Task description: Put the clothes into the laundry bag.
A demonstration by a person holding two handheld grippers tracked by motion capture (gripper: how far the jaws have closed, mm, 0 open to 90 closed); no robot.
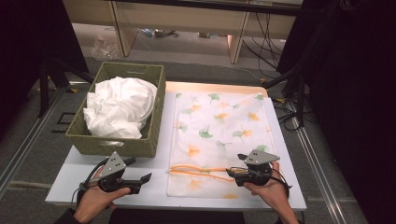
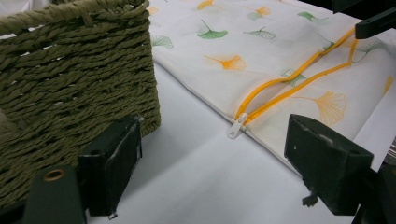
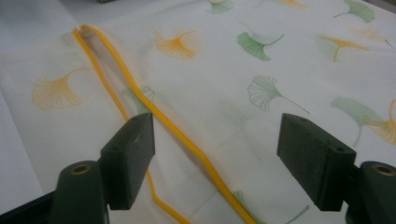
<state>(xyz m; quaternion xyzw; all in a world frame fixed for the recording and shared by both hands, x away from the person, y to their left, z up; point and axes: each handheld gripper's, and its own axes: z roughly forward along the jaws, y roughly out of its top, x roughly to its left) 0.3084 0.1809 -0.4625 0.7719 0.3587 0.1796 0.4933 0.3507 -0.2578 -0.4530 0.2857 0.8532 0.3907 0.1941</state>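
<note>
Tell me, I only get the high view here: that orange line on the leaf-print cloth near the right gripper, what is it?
Observer: It is an orange zipper, unzipped; the left gripper view shows its two sides spread apart on the pillowcase.
Operator: Where is its pull?
Observer: The white pull lies at the cloth's edge facing the woven basket, resting on the white table.
Operator: Is the right gripper pinching the zipper?
Observer: No. In the right gripper view the right gripper has its jaws wide apart, with one orange side of the zipper running between them.
Operator: And the left gripper?
Observer: The left gripper is open too, its jaws either side of bare table.
</note>
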